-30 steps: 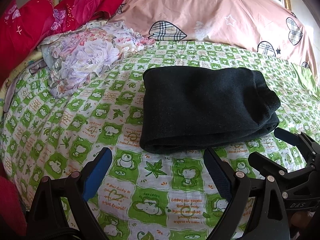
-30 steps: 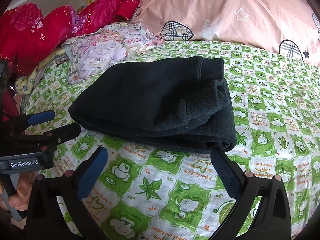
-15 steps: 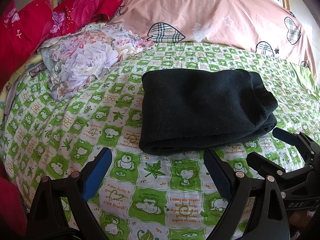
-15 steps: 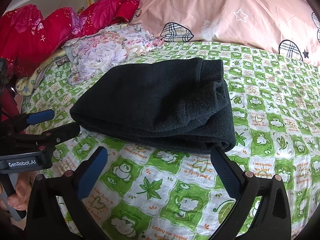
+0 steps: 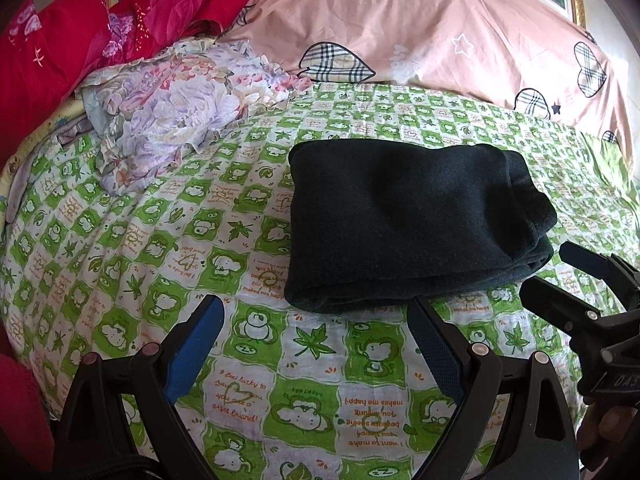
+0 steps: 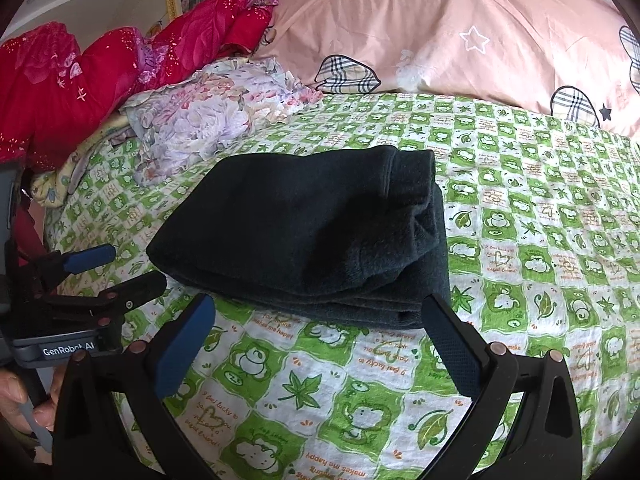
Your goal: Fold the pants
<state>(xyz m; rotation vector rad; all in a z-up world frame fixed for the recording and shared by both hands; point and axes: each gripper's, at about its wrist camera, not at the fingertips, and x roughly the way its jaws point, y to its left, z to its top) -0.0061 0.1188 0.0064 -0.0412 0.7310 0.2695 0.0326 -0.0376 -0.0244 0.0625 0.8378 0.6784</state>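
Dark, near-black pants [image 5: 408,220] lie folded into a thick rectangular bundle on the green and white patterned bedsheet [image 5: 160,240]; in the right wrist view the pants [image 6: 304,236] fill the middle. My left gripper [image 5: 316,316] hovers open just short of the bundle's near edge, holding nothing. My right gripper [image 6: 320,312] is open too, its right fingertip close to the bundle's near right corner. Each gripper shows in the other's view: the right gripper [image 5: 560,268] at the right edge, the left gripper [image 6: 120,268] at the left edge.
A large pink pillow [image 5: 420,28] with plaid hearts lies across the head of the bed. A crumpled floral cloth [image 5: 172,104] and red bedding [image 5: 80,40] are piled at the back left. A person's fingers [image 6: 24,404] hold the left gripper's handle.
Both grippers have drawn back slightly toward me, so the folded pants sit a little higher and farther in both views. The pants have not moved and both grippers stay open.
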